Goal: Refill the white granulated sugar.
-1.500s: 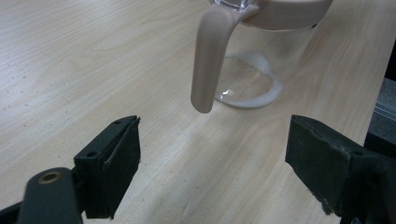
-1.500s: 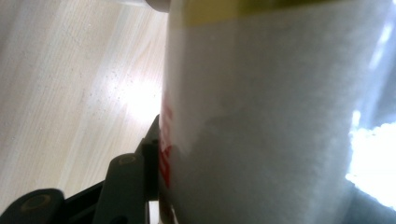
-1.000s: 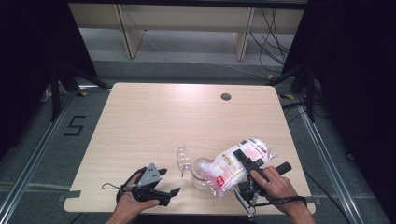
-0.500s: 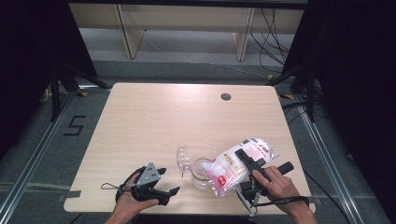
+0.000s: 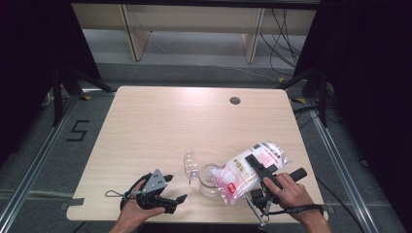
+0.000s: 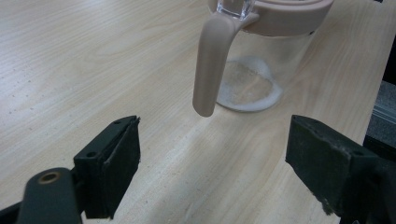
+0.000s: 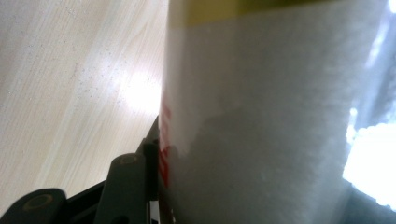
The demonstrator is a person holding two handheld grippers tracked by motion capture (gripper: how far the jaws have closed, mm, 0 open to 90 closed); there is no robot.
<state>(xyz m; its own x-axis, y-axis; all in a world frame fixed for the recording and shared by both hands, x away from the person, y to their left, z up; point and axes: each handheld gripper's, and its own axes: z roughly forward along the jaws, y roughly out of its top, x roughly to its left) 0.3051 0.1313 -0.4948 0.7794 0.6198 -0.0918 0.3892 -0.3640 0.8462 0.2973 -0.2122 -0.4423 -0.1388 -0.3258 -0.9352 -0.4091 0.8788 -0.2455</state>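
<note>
A clear jar with a beige rim and its flip lid open stands near the table's front edge. In the left gripper view the jar has a thin layer of white grains at its bottom, and a beige handle hangs from its rim. A plastic bag of white grains with red print lies tilted, its mouth over the jar. My right gripper is shut on the bag; one finger presses its side. My left gripper rests open left of the jar, its jaws wide apart with nothing between them.
The light wooden table has a round cable hole at the back right. Its front edge runs just below both hands. Black stands and cables sit on the floor at either side, with shelving beyond the far edge.
The bag and my right gripper have shifted very slightly at the jar. The left gripper has stayed where it was, still open.
</note>
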